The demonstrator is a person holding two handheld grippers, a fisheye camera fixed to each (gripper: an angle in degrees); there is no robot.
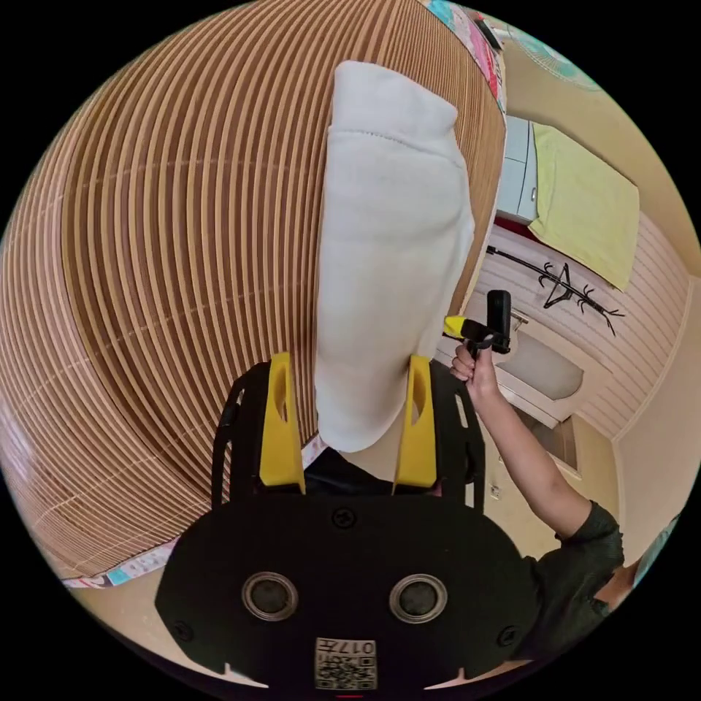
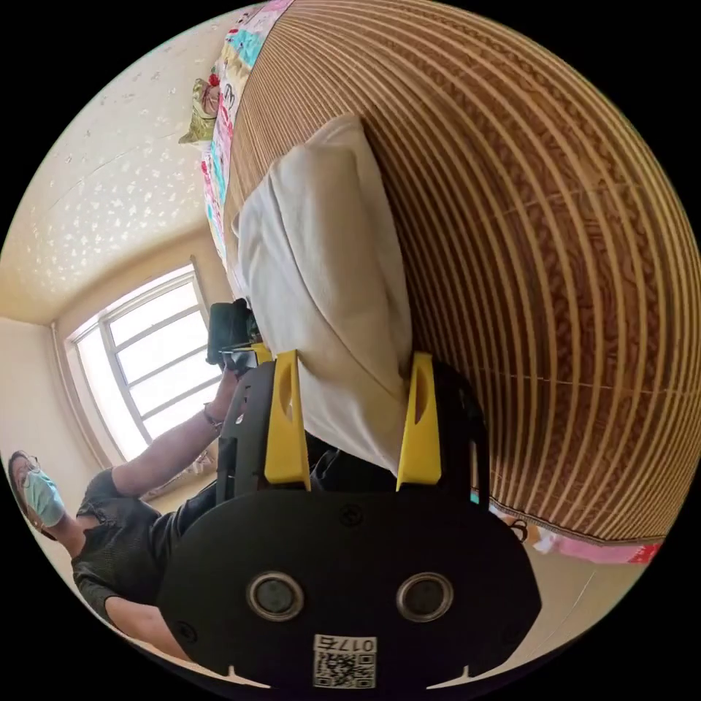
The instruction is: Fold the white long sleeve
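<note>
The white long sleeve (image 1: 394, 241) lies folded into a narrow bundle on a bamboo mat (image 1: 168, 255). One of its ends reaches between the yellow jaws of my left gripper (image 1: 350, 359), which stand wide apart and open. In the right gripper view the same bundle (image 2: 328, 263) stretches over the mat (image 2: 548, 255), and its near end sits between the spread jaws of my right gripper (image 2: 355, 355), also open. A hand holds the right gripper (image 1: 478, 332) at the mat's edge in the left gripper view. The left gripper (image 2: 234, 336) shows beside the bundle in the right gripper view.
A patterned sheet (image 2: 226, 109) borders the mat. A yellow-green cloth (image 1: 584, 197) hangs by a cabinet, with a black hanger (image 1: 562, 281) on the floor below it. The person (image 2: 124, 526) stands beside the mat, in front of a bright window (image 2: 146, 343).
</note>
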